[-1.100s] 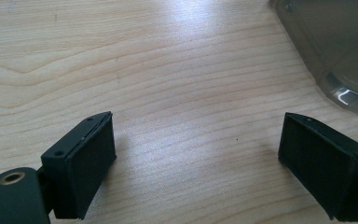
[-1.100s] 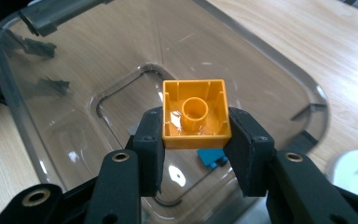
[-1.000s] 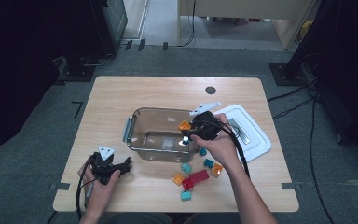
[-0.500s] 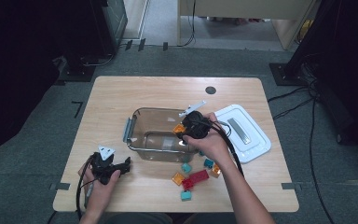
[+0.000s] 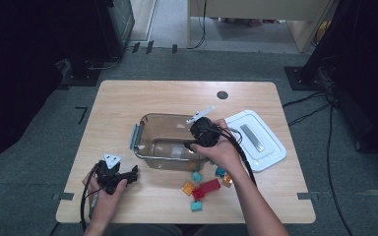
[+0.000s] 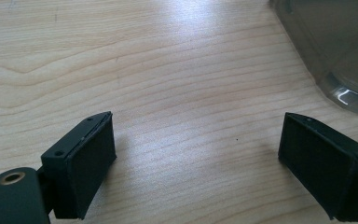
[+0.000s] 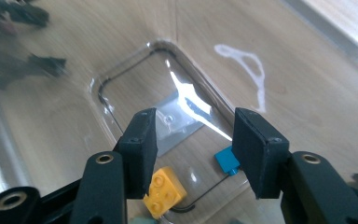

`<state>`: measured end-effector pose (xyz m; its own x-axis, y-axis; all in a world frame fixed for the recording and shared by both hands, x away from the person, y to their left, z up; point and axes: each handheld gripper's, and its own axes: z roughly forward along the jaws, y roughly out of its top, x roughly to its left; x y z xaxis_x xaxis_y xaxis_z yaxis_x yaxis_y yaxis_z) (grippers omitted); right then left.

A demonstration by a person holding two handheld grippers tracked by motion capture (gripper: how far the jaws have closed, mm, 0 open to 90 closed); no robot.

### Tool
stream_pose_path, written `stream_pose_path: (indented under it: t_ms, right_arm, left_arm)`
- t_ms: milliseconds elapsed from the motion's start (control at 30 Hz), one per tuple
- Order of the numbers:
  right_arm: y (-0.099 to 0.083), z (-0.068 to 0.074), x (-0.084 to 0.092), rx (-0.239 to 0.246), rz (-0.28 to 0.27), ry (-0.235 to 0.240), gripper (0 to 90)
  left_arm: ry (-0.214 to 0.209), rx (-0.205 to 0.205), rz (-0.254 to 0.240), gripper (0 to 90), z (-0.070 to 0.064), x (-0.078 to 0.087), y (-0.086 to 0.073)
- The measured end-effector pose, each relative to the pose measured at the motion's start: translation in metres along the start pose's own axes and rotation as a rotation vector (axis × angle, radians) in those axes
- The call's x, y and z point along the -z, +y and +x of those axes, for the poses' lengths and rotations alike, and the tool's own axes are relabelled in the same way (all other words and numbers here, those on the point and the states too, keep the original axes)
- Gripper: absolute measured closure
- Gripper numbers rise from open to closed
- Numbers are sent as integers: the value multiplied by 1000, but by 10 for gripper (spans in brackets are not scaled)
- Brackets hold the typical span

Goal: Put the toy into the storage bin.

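A clear plastic container (image 5: pixel 142 129) stands mid-table. My right gripper (image 5: pixel 189 145) reaches down into it from its right side. In the right gripper view its jaws (image 7: pixel 193 140) have just been opening and stand apart, with nothing pressed between the pads. A yellow brick (image 7: pixel 164 192) sits loose just below the left jaw over the container floor (image 7: pixel 135 93), and a small blue brick (image 7: pixel 227 160) shows beside the right jaw. My left gripper (image 5: pixel 130 173) rests open on the bare wood at the front left, jaws (image 6: pixel 196 154) wide and empty, the container's corner (image 6: pixel 335 46) ahead of it.
A white lid (image 5: pixel 256 140) lies right of the container. Several loose bricks lie in front of it, among them a red one (image 5: pixel 209 187), an orange one (image 5: pixel 187 188) and a teal one (image 5: pixel 196 206). A dark round hole (image 5: pixel 222 95) marks the far tabletop.
My right hand has shifted left over the container and its jaws stand wider. The orange-yellow brick seen at its tip earlier has left the grip. The left hand has kept still.
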<state>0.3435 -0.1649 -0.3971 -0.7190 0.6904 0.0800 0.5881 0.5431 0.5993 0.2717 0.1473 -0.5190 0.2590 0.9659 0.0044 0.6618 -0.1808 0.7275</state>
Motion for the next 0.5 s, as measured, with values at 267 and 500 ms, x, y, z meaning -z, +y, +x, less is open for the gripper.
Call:
stream_pose_path:
  t_ms: [267, 500]
  right_arm:
    - [-6, 3, 22, 3, -106, -4, 287]
    - [-17, 0, 44, -13, -188, -1, 211]
  left_arm:
    - [0, 1, 0, 106, 0, 0, 0]
    - [-1, 2, 1, 106, 0, 0, 0]
